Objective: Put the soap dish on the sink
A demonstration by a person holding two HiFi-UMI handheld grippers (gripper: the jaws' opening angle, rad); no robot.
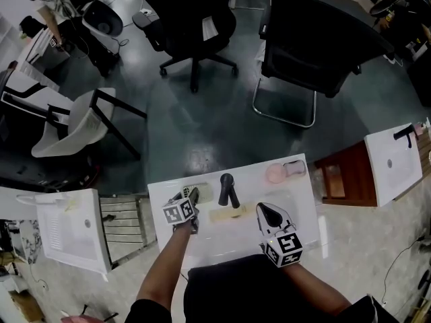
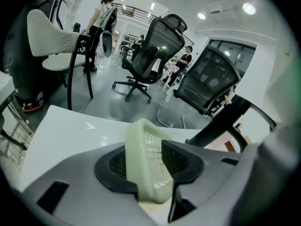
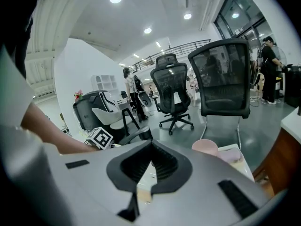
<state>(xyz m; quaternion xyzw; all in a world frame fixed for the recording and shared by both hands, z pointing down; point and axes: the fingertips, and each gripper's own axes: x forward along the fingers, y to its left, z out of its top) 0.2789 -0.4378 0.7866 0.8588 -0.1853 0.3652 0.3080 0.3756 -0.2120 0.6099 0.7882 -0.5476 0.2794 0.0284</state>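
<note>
The person's bare left forearm (image 1: 165, 268) reached up from 6 o'clock over the white sink (image 1: 296, 200). It tipped the left tool (image 1: 192, 197) downward, aimed toward 1 o'clock, at about 9 o'clock of the black faucet (image 1: 227, 188). Its jaws stood partly apart and released. The pale green soap dish (image 2: 148, 164) stood on edge between them, tilted against the left pad over the sink's left part. Whether its lower edge rested on the sink could not be told. The right forearm (image 1: 316, 291) came in from 5 o'clock. The right tool (image 1: 264, 208) lay at 4 o'clock of the faucet, pointed toward 11 o'clock, its jaws clenched together on nothing. A pink cup (image 1: 276, 173) stood at the faucet's 2 o'clock.
</note>
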